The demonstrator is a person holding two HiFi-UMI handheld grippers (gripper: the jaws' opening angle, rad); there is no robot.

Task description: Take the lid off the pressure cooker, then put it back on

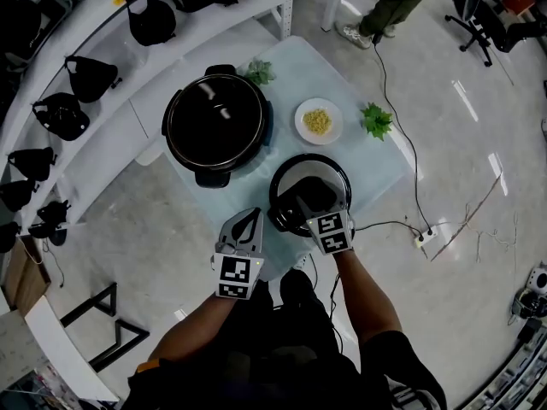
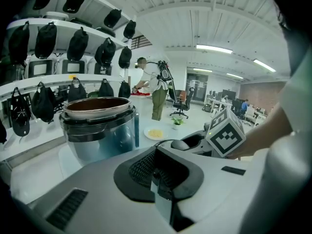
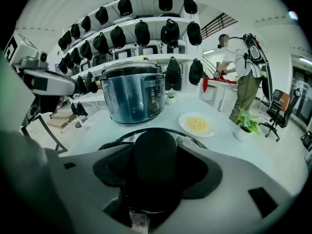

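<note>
The pressure cooker pot (image 1: pixel 214 122) stands open on the pale table (image 1: pixel 291 71), with its dark inside showing; it also shows in the left gripper view (image 2: pixel 100 126) and the right gripper view (image 3: pixel 134 99). Its lid (image 1: pixel 286 178) is off the pot, over the table's near right part. My right gripper (image 1: pixel 306 196) is shut on the lid's black knob (image 3: pixel 155 155). I cannot tell whether the lid rests on the table. My left gripper (image 1: pixel 248 229) hangs at the table's near edge, left of the lid, fingers together and holding nothing.
A white plate of yellow food (image 1: pixel 318 120) lies behind the lid. Small green plants (image 1: pixel 376 120) (image 1: pixel 258 73) stand at the table's right and far edges. Shelves with black bags (image 1: pixel 60 114) run along the left. A person (image 1: pixel 389 7) stands beyond the table. Cables and a power strip (image 1: pixel 425 235) lie on the floor.
</note>
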